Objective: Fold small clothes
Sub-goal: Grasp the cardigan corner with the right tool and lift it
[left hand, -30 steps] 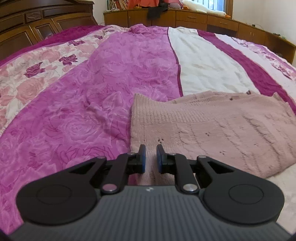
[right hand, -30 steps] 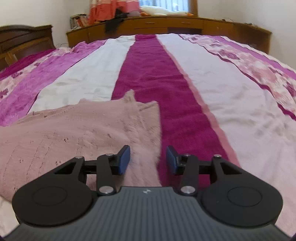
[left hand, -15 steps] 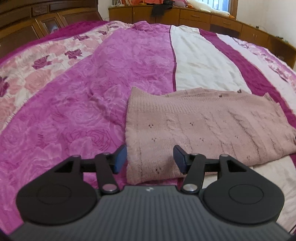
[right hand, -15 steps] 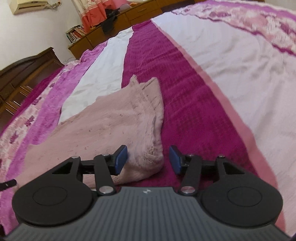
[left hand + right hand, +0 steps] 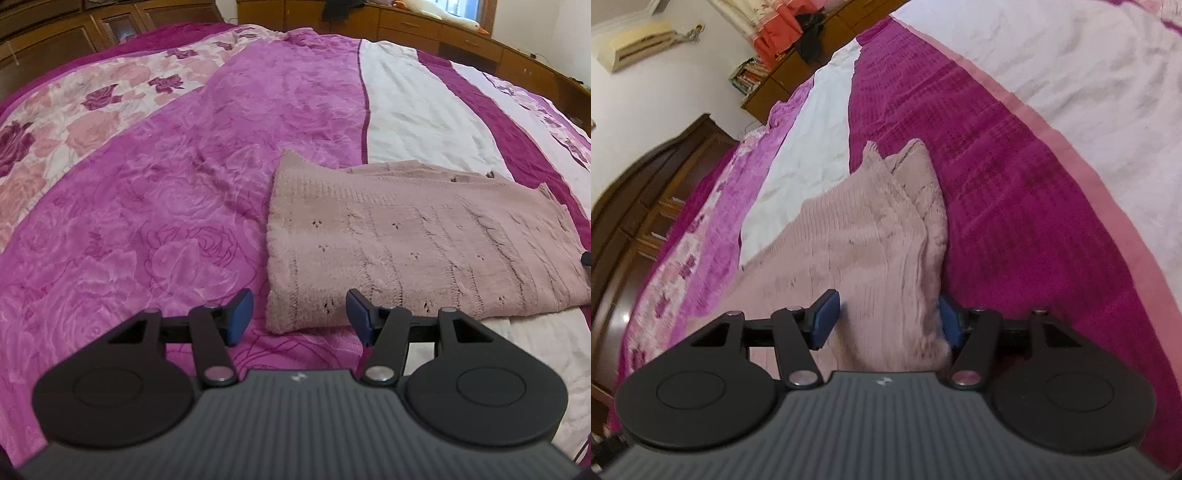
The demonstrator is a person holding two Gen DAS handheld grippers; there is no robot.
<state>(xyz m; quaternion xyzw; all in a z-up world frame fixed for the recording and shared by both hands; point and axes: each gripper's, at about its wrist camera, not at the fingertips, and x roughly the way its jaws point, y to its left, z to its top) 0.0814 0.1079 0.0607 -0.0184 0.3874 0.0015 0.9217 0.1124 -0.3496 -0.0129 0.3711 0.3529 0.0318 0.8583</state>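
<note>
A folded pink knitted garment lies on a bed spread with a magenta, white and rose-printed cover, straddling its white and dark-magenta stripes. The left gripper hovers wide open just short of the garment's near left corner, touching nothing. The right gripper, also spread wide, straddles the garment's near right end, cloth between its blue pads but not pinched. Wooden cabinets line the far wall; a dark headboard stands at left, an air conditioner above.
</note>
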